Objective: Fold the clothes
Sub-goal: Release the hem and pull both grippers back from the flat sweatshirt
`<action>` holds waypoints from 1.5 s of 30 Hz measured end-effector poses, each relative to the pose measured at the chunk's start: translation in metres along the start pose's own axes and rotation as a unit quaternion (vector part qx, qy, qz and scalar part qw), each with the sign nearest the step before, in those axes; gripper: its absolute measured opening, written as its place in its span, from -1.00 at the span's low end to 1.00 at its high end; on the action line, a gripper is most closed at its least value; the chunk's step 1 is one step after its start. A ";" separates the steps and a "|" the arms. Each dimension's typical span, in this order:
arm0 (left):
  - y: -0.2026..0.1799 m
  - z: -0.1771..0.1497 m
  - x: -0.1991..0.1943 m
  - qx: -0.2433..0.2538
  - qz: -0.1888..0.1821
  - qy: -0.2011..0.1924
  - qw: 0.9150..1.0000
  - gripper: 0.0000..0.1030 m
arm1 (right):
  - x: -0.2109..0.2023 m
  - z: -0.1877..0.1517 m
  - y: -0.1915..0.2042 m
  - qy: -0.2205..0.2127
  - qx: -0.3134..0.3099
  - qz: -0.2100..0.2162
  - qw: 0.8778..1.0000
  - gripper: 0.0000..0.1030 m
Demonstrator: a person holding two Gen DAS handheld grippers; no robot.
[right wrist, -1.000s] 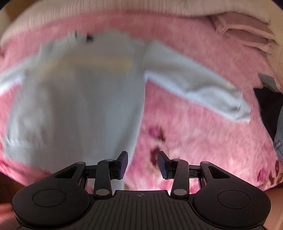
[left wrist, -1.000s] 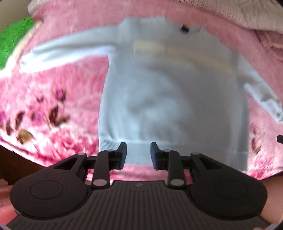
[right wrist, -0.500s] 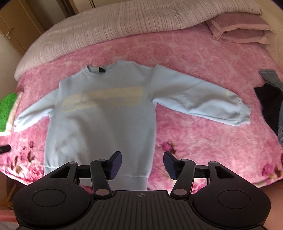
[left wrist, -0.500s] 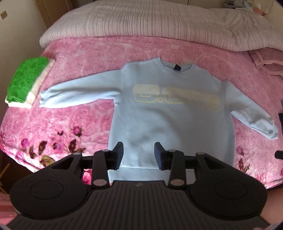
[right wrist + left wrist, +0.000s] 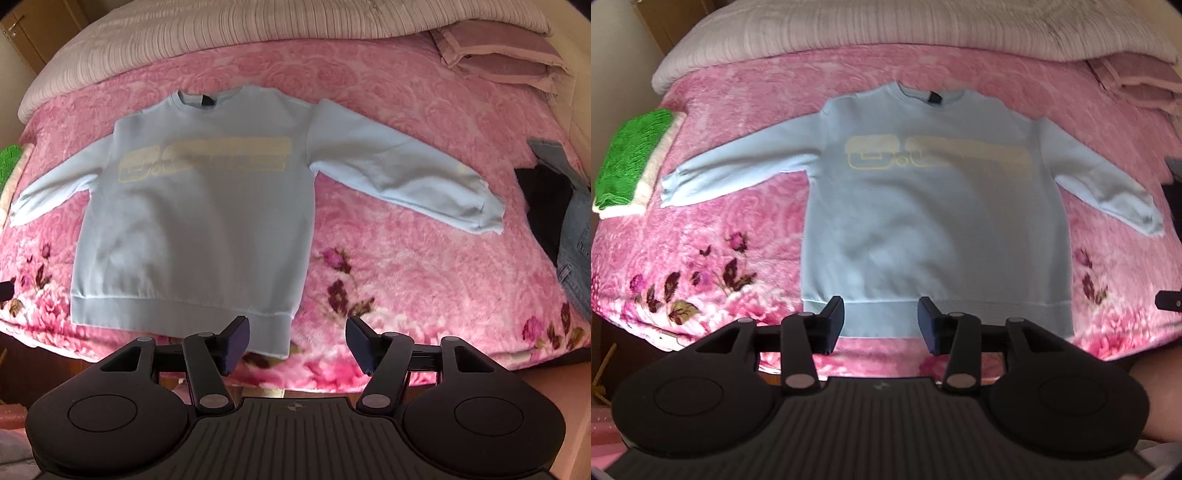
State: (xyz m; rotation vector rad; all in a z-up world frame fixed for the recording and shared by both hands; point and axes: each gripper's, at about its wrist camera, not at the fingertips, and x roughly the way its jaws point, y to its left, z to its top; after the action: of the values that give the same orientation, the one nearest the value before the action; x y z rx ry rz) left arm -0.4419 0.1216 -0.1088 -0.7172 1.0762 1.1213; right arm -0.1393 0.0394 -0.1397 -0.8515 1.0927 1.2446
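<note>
Sweatshirt [image 5: 934,221] lay flat, unfolded. Left gripper [image 5: 882,325] and right gripper [image 5: 297,341] empty, jaws opening. Next: grasp sleeve [image 5: 402,170] at 2 o'clock.

A smooth, matt cotton-like sweatshirt [image 5: 195,221] lies on a plush, fuzzy pink blanket [image 5: 406,258], with a ribbed quilt [image 5: 221,33] beyond it.

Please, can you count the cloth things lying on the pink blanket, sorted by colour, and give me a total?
Light blue: 1, the sweatshirt
Green: 1, the folded towel
Black: 1, the dark garment
Denim blue: 1, the jeans
Total: 4
</note>
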 end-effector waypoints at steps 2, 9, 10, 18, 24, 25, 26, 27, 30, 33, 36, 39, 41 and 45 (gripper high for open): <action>-0.005 -0.002 0.001 0.009 -0.005 0.002 1.000 -0.23 | -0.002 -0.005 -0.001 0.002 0.003 -0.002 1.000 0.21; -0.020 -0.005 0.001 0.037 -0.022 0.004 0.999 -0.18 | -0.008 -0.017 -0.009 0.009 0.020 -0.017 1.000 0.24; -0.022 -0.005 0.001 0.040 -0.024 0.005 0.999 -0.18 | -0.008 -0.018 -0.009 0.009 0.022 -0.017 1.000 0.24; -0.025 -0.001 -0.001 0.045 -0.026 -0.001 0.999 -0.15 | -0.011 -0.015 -0.007 0.002 0.023 -0.017 1.000 0.24; -0.020 0.002 0.001 0.033 -0.025 0.000 0.999 -0.15 | -0.011 -0.007 -0.002 -0.004 0.012 -0.016 1.000 0.25; -0.019 0.003 0.002 0.031 -0.024 0.001 0.999 -0.15 | -0.011 -0.005 -0.001 -0.005 0.010 -0.015 1.000 0.25; -0.018 0.004 0.002 0.028 -0.024 0.001 0.999 -0.15 | -0.010 -0.004 -0.001 -0.005 0.007 -0.015 1.000 0.25; -0.016 0.005 0.003 0.026 -0.023 0.002 0.999 -0.15 | -0.009 -0.002 0.000 -0.005 0.004 -0.014 1.000 0.25; -0.011 0.007 0.005 0.017 -0.021 0.004 1.000 -0.15 | -0.006 0.004 0.003 -0.005 -0.004 -0.012 1.000 0.25; -0.005 0.009 0.007 0.004 -0.017 0.007 1.000 -0.15 | -0.001 0.012 0.009 -0.004 -0.013 -0.007 1.000 0.25; 0.004 0.012 0.010 -0.009 -0.012 0.008 1.000 -0.15 | 0.004 0.020 0.016 -0.003 -0.022 -0.003 1.000 0.25; 0.016 0.015 0.012 -0.022 -0.008 0.010 1.000 -0.15 | 0.010 0.031 0.025 -0.001 -0.032 0.002 0.999 0.25; 0.026 0.016 0.015 -0.034 -0.008 0.011 0.999 -0.15 | 0.016 0.037 0.033 0.002 -0.041 0.005 0.999 0.25; 0.062 0.019 0.020 -0.077 -0.002 0.011 0.997 -0.15 | 0.030 0.053 0.053 0.011 -0.058 0.012 0.998 0.25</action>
State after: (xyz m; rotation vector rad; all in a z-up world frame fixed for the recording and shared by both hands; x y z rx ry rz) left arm -0.4940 0.1648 -0.1178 -0.8551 1.0142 1.2041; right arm -0.1835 0.1063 -0.1493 -0.9450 1.0584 1.3321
